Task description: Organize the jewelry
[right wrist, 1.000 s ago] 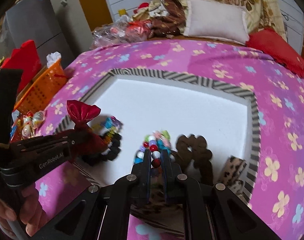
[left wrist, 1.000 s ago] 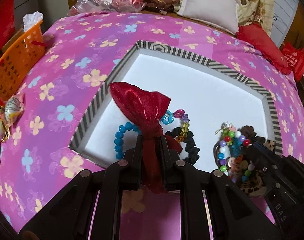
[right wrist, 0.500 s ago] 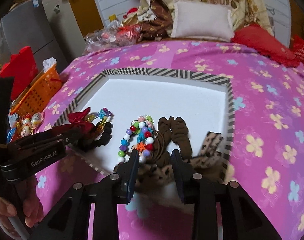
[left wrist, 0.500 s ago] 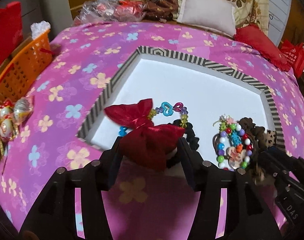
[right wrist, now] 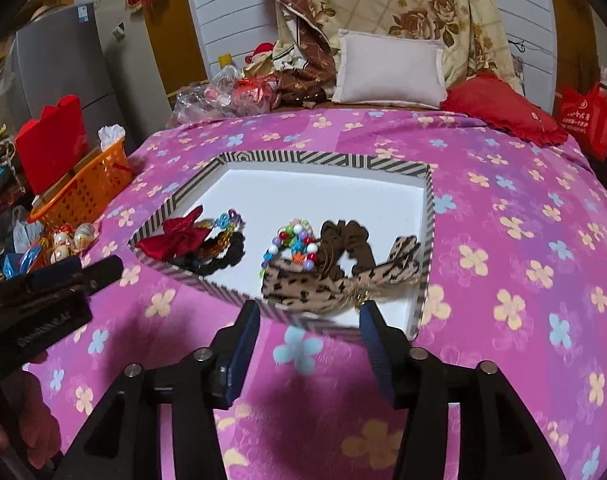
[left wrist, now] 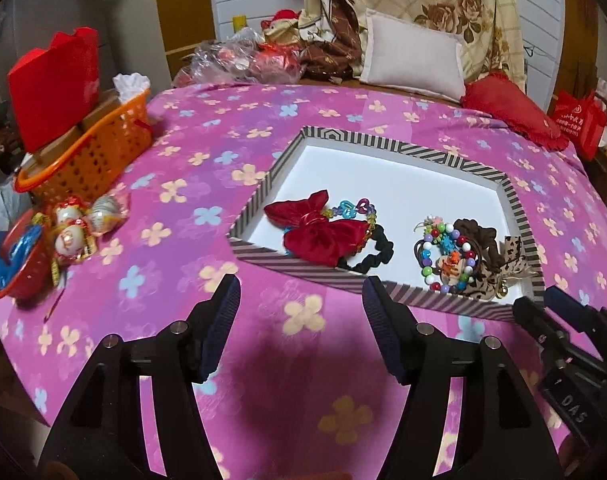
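A striped-rimmed white tray [left wrist: 423,152] [right wrist: 287,157] lies on the pink flowered cloth. In its near left corner lie a red satin bow [left wrist: 323,236] [right wrist: 171,238], a black scrunchie [left wrist: 373,254] [right wrist: 223,260] and a coloured heart-link bracelet [left wrist: 353,208]. To the right lie a bead bracelet [left wrist: 443,256] [right wrist: 291,246], a brown scrunchie [left wrist: 479,236] [right wrist: 343,236] and a leopard-print bow [left wrist: 499,268] [right wrist: 331,280]. My left gripper [left wrist: 301,308] is open and empty, just short of the tray's near rim. My right gripper [right wrist: 309,330] is open and empty at the near rim by the leopard bow.
An orange basket [left wrist: 91,152] with a red box [left wrist: 55,84] stands at the left edge, with wrapped eggs [left wrist: 79,224] and a red bowl [left wrist: 15,268] nearer. A pillow [left wrist: 413,60] and red cushion [left wrist: 511,112] lie at the back.
My left gripper let go of the red bow into the tray and my right let go of the bead bracelet. Both opened and drew back from the tray.
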`<state>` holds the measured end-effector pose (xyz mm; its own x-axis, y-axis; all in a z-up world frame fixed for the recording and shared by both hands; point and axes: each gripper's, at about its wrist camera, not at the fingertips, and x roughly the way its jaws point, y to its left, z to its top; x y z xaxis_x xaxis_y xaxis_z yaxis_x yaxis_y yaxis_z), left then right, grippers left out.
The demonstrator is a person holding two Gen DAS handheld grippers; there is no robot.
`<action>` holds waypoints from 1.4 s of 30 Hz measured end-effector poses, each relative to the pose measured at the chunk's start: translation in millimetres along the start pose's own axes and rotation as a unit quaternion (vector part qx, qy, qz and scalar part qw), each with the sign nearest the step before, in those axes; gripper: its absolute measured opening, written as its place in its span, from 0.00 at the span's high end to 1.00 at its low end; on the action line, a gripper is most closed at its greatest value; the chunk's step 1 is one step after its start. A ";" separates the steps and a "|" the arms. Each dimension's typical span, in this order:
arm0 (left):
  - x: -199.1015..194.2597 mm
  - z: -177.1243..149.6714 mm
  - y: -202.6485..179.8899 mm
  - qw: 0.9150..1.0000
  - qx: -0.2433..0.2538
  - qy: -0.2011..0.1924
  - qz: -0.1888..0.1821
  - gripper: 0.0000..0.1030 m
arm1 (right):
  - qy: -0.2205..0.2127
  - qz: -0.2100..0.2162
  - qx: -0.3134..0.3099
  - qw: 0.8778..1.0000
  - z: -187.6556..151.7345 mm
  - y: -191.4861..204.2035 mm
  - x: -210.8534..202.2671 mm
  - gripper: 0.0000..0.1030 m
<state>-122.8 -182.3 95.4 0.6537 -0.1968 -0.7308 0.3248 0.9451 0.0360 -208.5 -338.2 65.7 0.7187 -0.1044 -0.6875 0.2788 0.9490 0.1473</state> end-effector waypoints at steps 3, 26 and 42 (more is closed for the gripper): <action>-9.0 -3.7 1.9 1.000 0.000 -0.006 0.003 0.38 | -0.001 -0.001 -0.001 1.000 -3.5 2.3 -3.9 0.48; -37.7 -11.2 -2.2 0.999 0.009 -0.032 0.006 0.38 | -0.011 -0.005 -0.003 1.000 -7.8 7.9 -23.4 0.36; -39.3 -12.5 -5.1 0.999 0.015 -0.035 0.011 0.38 | -0.002 -0.003 0.002 1.000 -9.2 4.2 -19.3 0.36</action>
<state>-158.7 -176.1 115.4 0.7071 -0.1957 -0.6795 0.3299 0.9412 0.0723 -227.1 -329.5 73.1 0.7194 -0.1106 -0.6857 0.2847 0.9474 0.1459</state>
